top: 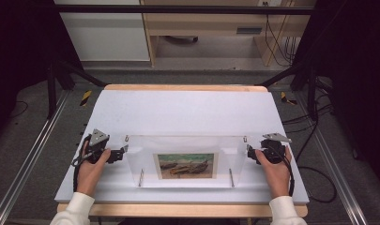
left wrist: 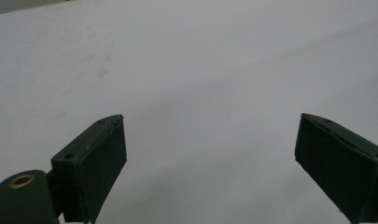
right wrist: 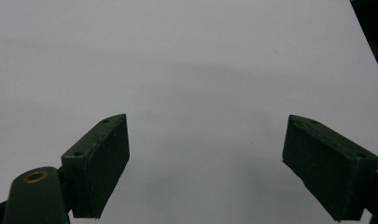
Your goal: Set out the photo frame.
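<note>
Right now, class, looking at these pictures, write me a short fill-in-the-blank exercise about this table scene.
1. The clear acrylic frame holds a picture of ____.
2. The left gripper has its jaws ____.
3. The frame lies ____ the left gripper and the right gripper.
4. The table has a ____ top.

Missing words: boats; open; between; white

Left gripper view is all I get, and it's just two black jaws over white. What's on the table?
Observer: A clear acrylic picture frame lies between the two grippers, a painting of boats inside it.
Operator: Is my gripper near it?
Observer: The left gripper sits just off the frame's left edge, jaws apart; I can't tell if it touches.
Operator: And the other one?
Observer: The right gripper is at the frame's right edge, jaws also open.
</note>
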Demonstrator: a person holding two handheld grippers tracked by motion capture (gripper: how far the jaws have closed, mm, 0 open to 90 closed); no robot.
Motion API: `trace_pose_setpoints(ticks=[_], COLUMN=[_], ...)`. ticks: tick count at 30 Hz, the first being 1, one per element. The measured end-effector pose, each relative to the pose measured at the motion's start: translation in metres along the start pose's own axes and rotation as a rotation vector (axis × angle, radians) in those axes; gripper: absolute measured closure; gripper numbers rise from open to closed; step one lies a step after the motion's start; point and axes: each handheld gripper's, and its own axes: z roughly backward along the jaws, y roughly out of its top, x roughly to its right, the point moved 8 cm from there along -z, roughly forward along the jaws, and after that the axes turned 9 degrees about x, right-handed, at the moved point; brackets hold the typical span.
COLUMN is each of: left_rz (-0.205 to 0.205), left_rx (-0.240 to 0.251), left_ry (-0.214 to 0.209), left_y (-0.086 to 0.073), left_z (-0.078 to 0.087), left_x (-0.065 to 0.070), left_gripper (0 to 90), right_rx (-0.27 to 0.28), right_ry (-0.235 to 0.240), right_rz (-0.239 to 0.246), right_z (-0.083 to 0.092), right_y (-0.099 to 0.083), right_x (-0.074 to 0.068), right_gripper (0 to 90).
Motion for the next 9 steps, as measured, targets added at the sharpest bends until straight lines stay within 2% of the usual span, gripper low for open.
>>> trace_pose_setpoints(ticks=[2, 3, 5, 9], left_rz=[-0.005, -0.008, -0.013, -0.01], left_rx=[-0.009, -0.008, -0.013, -0.053], left_ry=[0.003, 0.009, 0.017, -0.001], left_y=[-0.003, -0.003, -0.004, -0.012], left_z=[0.002, 0.003, 0.006, 0.008], left_x=[0.002, 0.002, 0.002, 0.004], left_gripper=[7.7, 7.7, 7.7, 7.7], right_rx=[-0.024, -0.017, -0.017, -0.001], right_ry=[-0.002, -0.004, 0.006, 0.012], right_rz=[0.0, 0.02, 0.003, -0.003], right_z=[0.003, 0.004, 0.008, 0.015], right_y=[-0.002, -0.004, -0.006, -0.011], right_x=[-0.001, 0.001, -0.002, -0.004], right_gripper=[13.8, 13.7, 13.1, 12.4])
